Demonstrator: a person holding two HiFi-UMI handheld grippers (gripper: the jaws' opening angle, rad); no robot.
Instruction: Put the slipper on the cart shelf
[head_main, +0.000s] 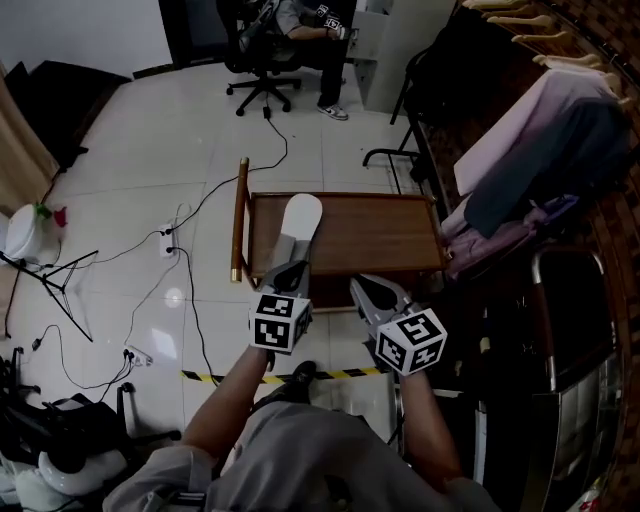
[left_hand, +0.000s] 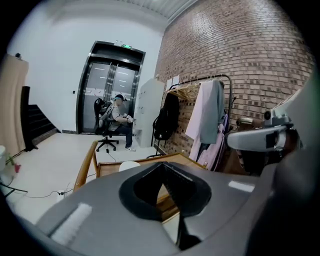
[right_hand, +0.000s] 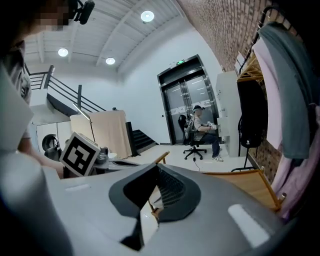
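Cables (head_main: 150, 262): are trailing across the pale floor in the left half of the head view.
Handle (head_main: 241, 218): a brown bar that is running up and down the frame along the cart's left edge.
Left claw (head_main: 289, 271): is pointing up-frame from lower centre, with its tip right at the slipper's grey end. Its jaws are pressing together with nothing between them. Whether the tip is touching the slipper, I cannot tell.
Slipper (head_main: 298, 225): is lying on the left part of the shelf, close to the handle. Its pale end is pointing to the top of the frame and its grey end to the bottom. In the left gripper view it is showing as a white oval on the wood beyond the claw.
Person (head_main: 300, 20): is sitting in a wheeled chair at top centre, well apart from the cart.
Tape (head_main: 300, 375): a yellow-and-black strip that is lying on the floor below both claws.
Right claw (head_main: 372, 291): is hovering just right of the left claw, below the shelf's near rim in the frame and apart from the slipper. Its jaws are meeting and gripping nothing.
Shelf (head_main: 380, 235): the cart's rimmed wooden top, which is sitting mid-frame.
Clothes (head_main: 560, 140): are hanging on a rack along the brick wall at upper right.
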